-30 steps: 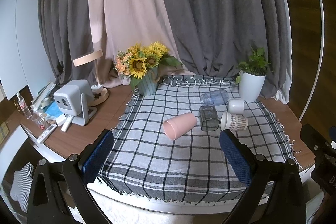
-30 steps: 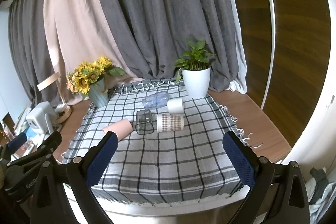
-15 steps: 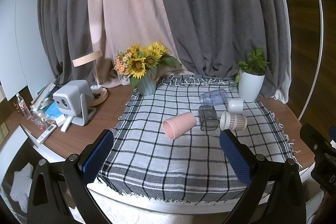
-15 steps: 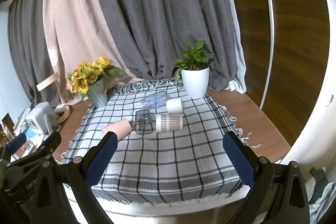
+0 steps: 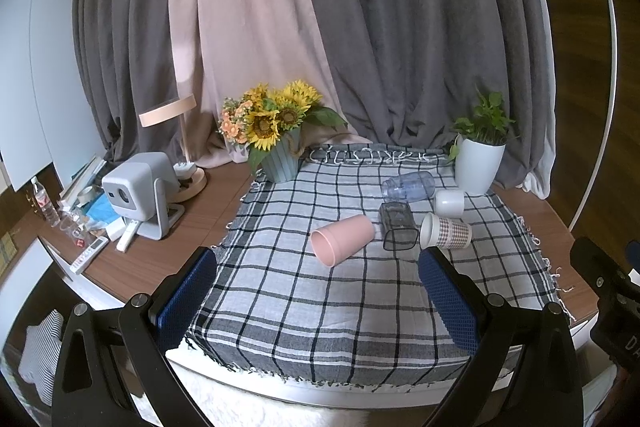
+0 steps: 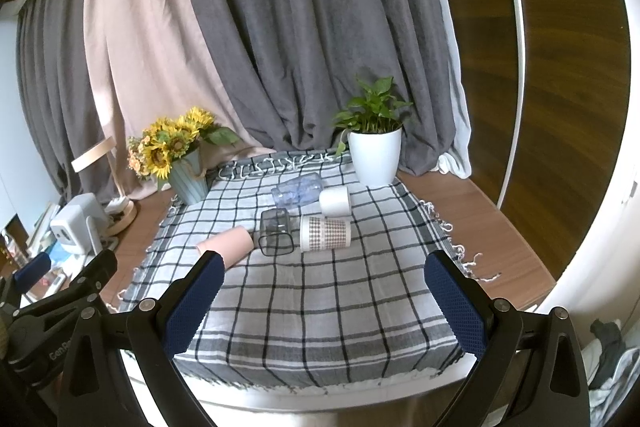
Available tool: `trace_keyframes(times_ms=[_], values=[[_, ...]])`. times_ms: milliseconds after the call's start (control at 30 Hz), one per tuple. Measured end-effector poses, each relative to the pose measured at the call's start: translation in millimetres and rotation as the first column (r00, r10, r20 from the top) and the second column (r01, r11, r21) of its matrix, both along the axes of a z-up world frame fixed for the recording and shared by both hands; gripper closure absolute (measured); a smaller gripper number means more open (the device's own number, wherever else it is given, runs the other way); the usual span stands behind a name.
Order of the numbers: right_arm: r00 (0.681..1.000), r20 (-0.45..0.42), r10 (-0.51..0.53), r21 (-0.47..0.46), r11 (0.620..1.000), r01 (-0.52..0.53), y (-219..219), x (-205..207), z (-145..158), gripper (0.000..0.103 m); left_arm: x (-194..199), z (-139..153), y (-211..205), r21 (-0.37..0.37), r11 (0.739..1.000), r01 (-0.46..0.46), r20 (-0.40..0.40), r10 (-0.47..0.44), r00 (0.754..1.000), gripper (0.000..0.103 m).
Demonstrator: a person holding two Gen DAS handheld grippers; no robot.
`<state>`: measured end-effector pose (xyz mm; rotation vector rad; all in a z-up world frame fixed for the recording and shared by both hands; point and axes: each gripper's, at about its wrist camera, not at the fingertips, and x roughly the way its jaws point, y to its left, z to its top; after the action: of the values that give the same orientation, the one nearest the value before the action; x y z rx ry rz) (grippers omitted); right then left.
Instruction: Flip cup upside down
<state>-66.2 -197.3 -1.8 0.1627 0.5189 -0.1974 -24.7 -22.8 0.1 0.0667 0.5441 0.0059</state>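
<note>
Several cups lie on their sides on the checked cloth [image 5: 320, 307]: a pink cup [image 5: 342, 239], a dark clear square cup [image 5: 397, 225], a checked paper cup [image 5: 445, 231], a white cup [image 5: 450, 202] and a clear bluish cup [image 5: 409, 185]. The right wrist view shows the same pink cup [image 6: 229, 245], dark cup [image 6: 275, 231], checked cup [image 6: 325, 233], white cup [image 6: 335, 201] and bluish cup [image 6: 297, 189]. My left gripper [image 5: 318, 297] is open and empty, short of the cups. My right gripper [image 6: 322, 301] is open and empty, also near the front edge.
A sunflower vase [image 5: 276, 143] stands at the cloth's back left and a white plant pot [image 5: 478, 163] at the back right. A small projector [image 5: 138, 193], a lamp [image 5: 168, 111] and clutter sit on the wooden table to the left. Curtains hang behind.
Both views have shifted very slightly; the cups have not moved and both grippers stay open.
</note>
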Motion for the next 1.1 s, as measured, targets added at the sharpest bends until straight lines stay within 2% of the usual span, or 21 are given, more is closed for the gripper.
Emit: trace_keyframes(times_ms=[533,767,900,1100], values=[[1.0,0.0,-0.003,-0.003,1.0,0.003,1.4,1.0,-2.1,0.002,10.8,3.8,-3.5,0.002,1.0,0.015,-0.007,-0.015,1.0,0.0],[1.0,-0.018,-0.001,0.008,1.0,0.001,6.6,10.2,-9.2,0.002,24.1,-9.9,4.3,-0.003,1.0,0.013,-0.067,-0.013,0.998,0.0],[0.998,-0.057,0.013,0.028,1.0,-0.011,14.9,31.9,-19.8,0.002,44.4,-22.2,20.2,-0.01,1.0,-0.004,-0.109,0.002,0.994,0.0],[0.991,-0.129,0.026,0.069,0.997,-0.018,38.3,77.0,-42.3,0.002,92.1,-49.3,50.4,0.025,1.0,0.006,-0.184,-0.001,0.983,0.0]])
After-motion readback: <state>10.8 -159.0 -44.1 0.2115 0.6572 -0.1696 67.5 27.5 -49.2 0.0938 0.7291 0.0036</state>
